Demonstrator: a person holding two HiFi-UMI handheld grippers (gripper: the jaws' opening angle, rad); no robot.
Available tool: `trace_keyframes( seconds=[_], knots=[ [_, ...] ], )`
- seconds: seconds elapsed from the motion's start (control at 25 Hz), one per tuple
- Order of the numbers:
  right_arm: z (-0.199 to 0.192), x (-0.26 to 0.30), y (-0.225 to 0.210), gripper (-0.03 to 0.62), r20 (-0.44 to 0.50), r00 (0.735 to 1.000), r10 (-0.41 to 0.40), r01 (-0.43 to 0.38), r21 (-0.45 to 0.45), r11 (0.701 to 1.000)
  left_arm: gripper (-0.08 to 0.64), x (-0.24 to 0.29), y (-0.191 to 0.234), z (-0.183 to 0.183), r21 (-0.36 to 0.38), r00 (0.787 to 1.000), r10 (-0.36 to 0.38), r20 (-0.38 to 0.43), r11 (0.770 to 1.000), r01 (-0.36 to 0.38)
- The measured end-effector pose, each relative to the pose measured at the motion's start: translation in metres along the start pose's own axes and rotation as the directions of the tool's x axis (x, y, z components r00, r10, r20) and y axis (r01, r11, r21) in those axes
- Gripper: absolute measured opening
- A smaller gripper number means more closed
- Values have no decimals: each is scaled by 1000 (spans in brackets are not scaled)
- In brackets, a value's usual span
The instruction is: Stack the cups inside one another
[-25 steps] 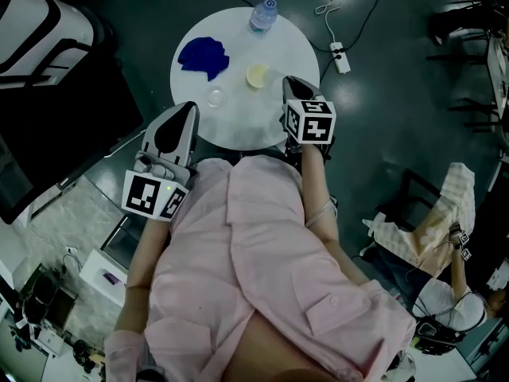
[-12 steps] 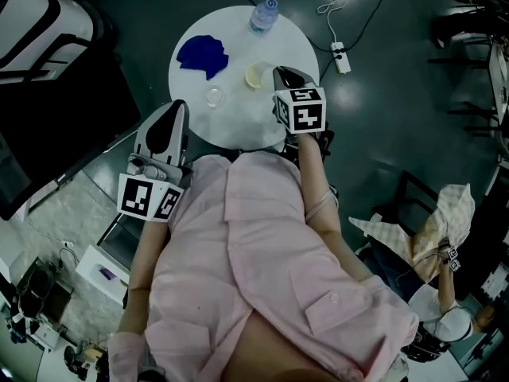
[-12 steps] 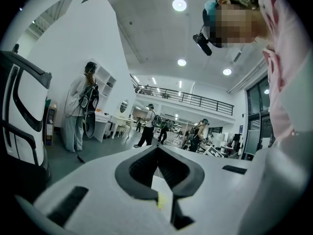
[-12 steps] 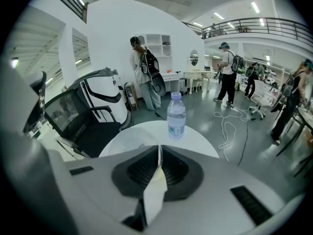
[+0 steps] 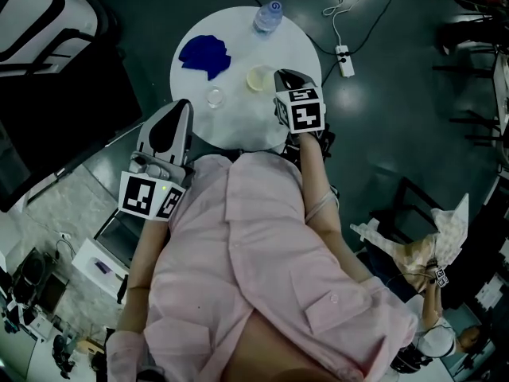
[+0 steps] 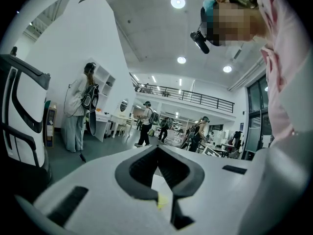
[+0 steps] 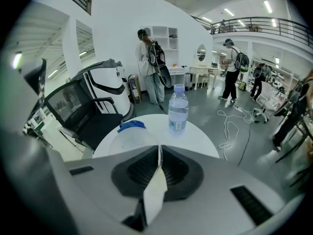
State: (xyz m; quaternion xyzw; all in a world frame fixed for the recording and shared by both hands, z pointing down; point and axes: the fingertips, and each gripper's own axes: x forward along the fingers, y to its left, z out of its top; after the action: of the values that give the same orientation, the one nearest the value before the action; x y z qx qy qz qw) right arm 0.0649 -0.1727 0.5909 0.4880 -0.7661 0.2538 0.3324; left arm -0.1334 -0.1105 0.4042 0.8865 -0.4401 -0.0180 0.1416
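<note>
Your right gripper (image 5: 285, 78) is clamped shut on the thin wall of the pale cup (image 5: 258, 76) at the round table (image 5: 238, 30). The clear cup (image 5: 215, 97) stands near it, apart. Your left gripper (image 5: 184, 107) is closed and empty. Both cups look light, flimsy and easily crushed, so pinch at the rim, gently.

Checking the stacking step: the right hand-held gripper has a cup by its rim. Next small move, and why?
Probably lift the pinched cup and carry it across to just above the second cup, lining the two up. The right hand-held gripper is shut on the cup's thin wall, and the second cup stands apart, upright on the table, not yet nested.
</note>
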Motion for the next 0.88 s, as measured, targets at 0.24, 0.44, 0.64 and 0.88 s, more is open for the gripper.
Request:
trace_keyframes(
  seconds=[0.24,0.44,0.64,0.88],
  knots=[
    [-6,11,-4,35,-35,999,21,-22,-35,999,9,4,3,0,-4,1000,23,-6,1000,-23],
    [-10,19,-2,35,-65,997,33,-37,-58,998,9,1,10,-1,-23,999,52,-7,998,-52],
    [-16,24,-1,35,-96,994,44,-51,-67,996,9,1,12,-4,-41,998,67,-16,997,-68],
    [-16,32,0,35,-116,992,53,-64,-88,994,9,2,16,-6,-58,996,81,-26,995,-82]
  ],
)
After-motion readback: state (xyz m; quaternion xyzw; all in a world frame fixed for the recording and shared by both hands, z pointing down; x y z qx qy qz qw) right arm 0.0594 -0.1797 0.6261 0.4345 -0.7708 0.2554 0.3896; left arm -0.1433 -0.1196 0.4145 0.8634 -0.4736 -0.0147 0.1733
